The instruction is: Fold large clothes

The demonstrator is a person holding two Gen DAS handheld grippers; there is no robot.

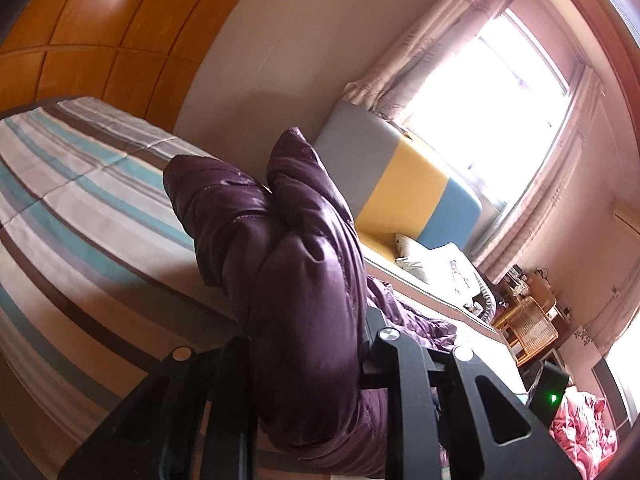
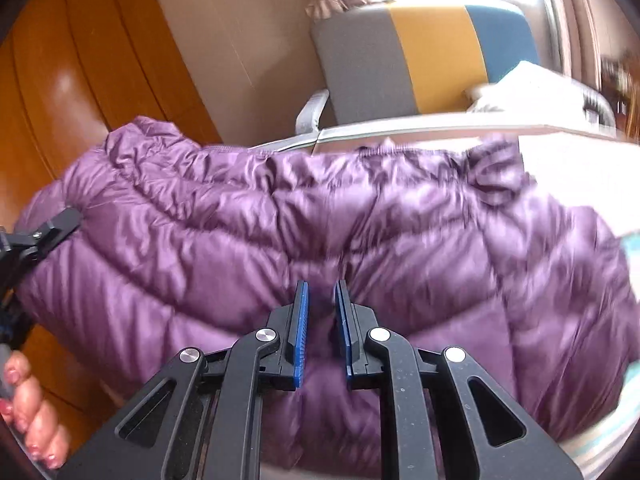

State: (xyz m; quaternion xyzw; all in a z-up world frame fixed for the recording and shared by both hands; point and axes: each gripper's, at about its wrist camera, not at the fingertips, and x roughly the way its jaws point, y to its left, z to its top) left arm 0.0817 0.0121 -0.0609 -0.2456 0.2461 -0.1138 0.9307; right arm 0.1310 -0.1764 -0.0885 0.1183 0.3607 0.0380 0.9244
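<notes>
Purple down jacket [image 2: 320,216]: quilted, glossy shell, stitched across in puffy horizontal channels, heavily creased. In the right wrist view it appears light violet where the window light hits it; in the left wrist view the same fabric appears dark plum, in shadow. It is spread wide across the right wrist view, raised in front of the bed [image 1: 80,208], with its upper gathered edge running along the line of the mattress edge. Frame is motion-blurred toward the right side.

Left gripper [image 1: 308,344]: jaws drawn narrow and clamped on a thick bunched fold of the jacket. The padding bulges up and forward between the black finger arms in two rounded lobes, hiding the pads. In the right wrist view this gripper shows at the far left, biting the jacket's left end, with the person's hand [image 2: 32,412] on its handle below.

Right gripper [image 2: 322,328]: blue pads stand close together, with a narrow gap. Purple fabric fills the space between and under them, and the pads appear to pinch a ridge of the lower middle of the jacket.

Surroundings: striped bedspread in teal, grey and brown; headboard [image 2: 424,60] in grey, yellow and blue panels; wooden wardrobe [image 1: 100,32] beyond; curtained window [image 1: 500,92] bright; pink garment [image 1: 584,424] lying at lower right.
</notes>
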